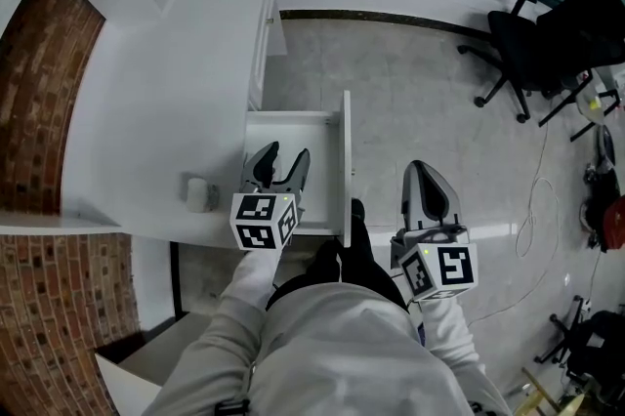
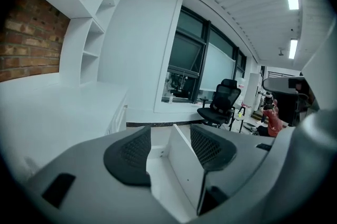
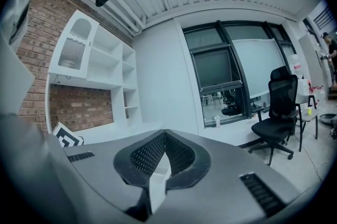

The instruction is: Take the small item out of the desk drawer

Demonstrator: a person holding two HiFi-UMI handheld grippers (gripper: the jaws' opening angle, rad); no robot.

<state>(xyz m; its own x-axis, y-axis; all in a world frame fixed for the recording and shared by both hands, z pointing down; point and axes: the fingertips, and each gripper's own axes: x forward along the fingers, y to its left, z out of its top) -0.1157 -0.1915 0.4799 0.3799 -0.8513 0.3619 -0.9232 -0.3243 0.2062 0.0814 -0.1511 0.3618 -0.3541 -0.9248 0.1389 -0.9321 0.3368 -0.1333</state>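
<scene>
1. The small item (image 1: pixel 198 194) is a pale, stubby, round-looking thing. It is too small to tell more.
2. It is out of the drawer. It sits on the white desk (image 1: pixel 166 82), near the desk's front edge and close to the corner next to the drawer.
3. There is 1 small item, 1 open drawer (image 1: pixel 293 118) and 2 grippers.
4. The drawer sticks out from the desk's side. Its inside looks white and bare.
5. The left gripper (image 1: pixel 285 156) hangs over the open drawer, just beside the small item but not touching it.
6. In the left gripper view the left gripper (image 2: pixel 171 144) has its 2 jaws spread wide. They hold nothing, and the drawer's white wall shows between them.
7. The right gripper (image 1: pixel 422 172) is over the floor, past the drawer's front panel and well apart from the small item.
8. In the right gripper view the right gripper (image 3: pixel 164 134) has its jaw tips pressed together, with nothing held.
9. Both arms, in white sleeves, reach forward from the body. Both grippers point away from the person.
10. A brick wall (image 1: pixel 39 111) runs along the desk's far side. A black office chair (image 1: pixel 532 53) stands well away on the floor.
</scene>
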